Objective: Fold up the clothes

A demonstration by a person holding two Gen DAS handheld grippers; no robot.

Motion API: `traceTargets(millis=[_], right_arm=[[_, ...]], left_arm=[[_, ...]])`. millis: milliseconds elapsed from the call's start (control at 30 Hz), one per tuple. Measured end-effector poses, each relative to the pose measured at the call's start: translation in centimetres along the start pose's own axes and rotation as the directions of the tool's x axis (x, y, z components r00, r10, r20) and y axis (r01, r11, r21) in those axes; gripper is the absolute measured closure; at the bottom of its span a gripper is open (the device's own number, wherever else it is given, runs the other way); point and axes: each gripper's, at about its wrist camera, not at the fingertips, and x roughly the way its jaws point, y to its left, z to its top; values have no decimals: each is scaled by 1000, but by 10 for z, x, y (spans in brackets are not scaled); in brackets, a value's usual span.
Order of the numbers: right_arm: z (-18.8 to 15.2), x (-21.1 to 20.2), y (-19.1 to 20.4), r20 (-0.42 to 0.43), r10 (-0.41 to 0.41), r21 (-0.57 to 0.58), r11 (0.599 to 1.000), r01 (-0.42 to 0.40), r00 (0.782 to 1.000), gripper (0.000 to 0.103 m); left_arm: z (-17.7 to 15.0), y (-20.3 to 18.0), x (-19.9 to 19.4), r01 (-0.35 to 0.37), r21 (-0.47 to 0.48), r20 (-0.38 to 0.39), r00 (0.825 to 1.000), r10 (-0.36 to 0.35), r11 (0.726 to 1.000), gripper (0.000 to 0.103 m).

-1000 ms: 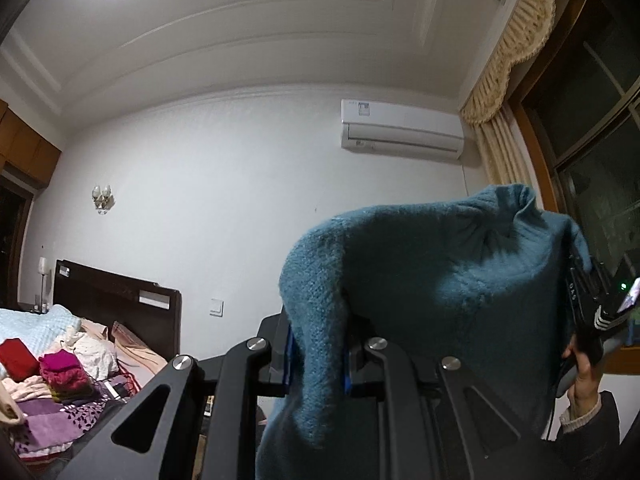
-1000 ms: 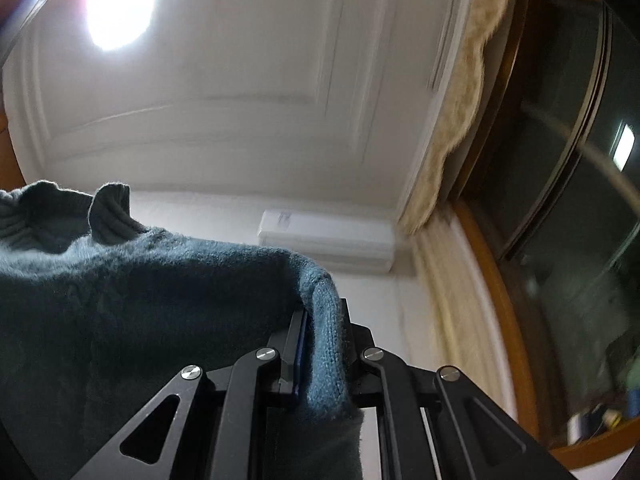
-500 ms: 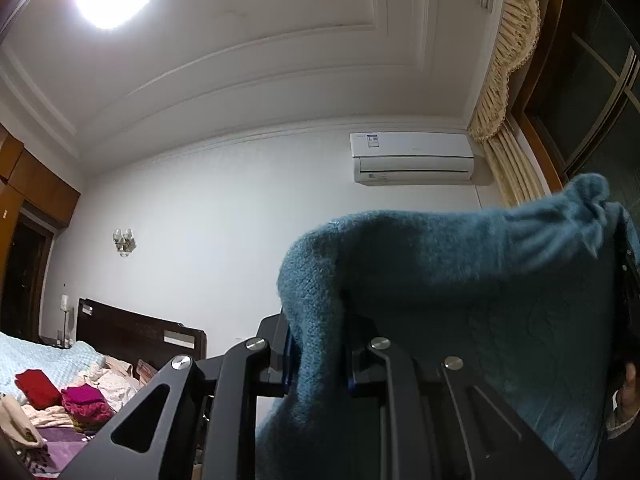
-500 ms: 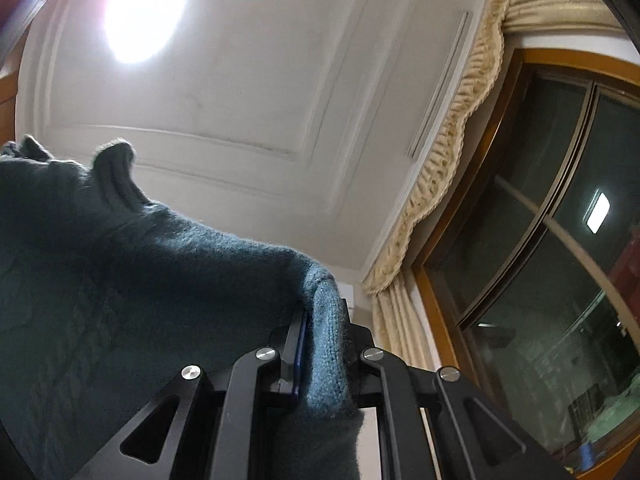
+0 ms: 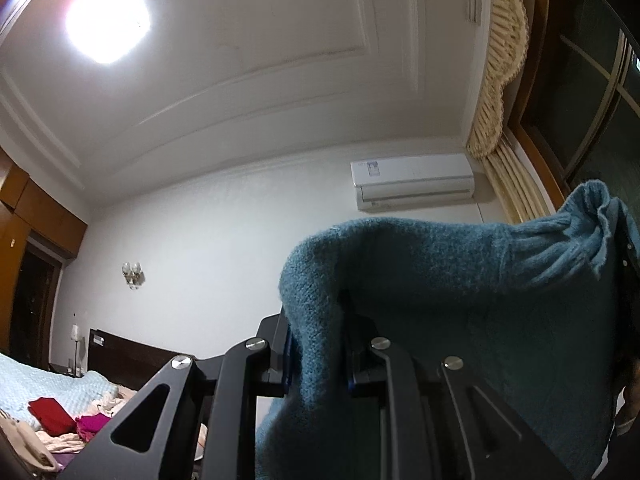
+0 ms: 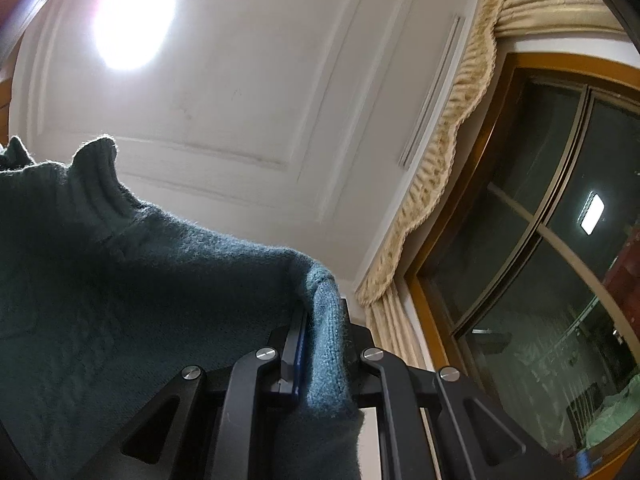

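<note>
Your ceiling lamp (image 5: 107, 23) blows out into white glare upper left in both views. The sweater (image 6: 120, 280) reads dark and backlit, fisheye bends the edges, and focus stays sharp.

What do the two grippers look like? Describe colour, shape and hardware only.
Both the left gripper and right gripper are matte black, with angular linkage arms joined by round silver screws and triangular cut-outs on the outer links. The fingers carry blue pads on their inner faces. No cables show.
</note>
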Motion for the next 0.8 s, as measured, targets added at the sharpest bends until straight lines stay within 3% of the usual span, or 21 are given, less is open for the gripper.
traceTargets(millis=[200,400,600,800], right_arm=[[27,-15,-5,59,-21,-13,1000,22,998,92],[13,-9,-11,2,-17,-39,999,17,1000,92],[-54,2,10,-143,5,-121,992,-23,990,92],[-149,12,49,-313,49,-172,979,-108,948,92]], left_arm=[[15,-2,-30,-33,23,79,996,31,999,80],[2,-9,-14,-11,51,12,1000,11,999,78],[-46,-20,53,17,83,-159,987,-4,996,76],[-113,-26,125,21,100,-316,949,11,995,76]])
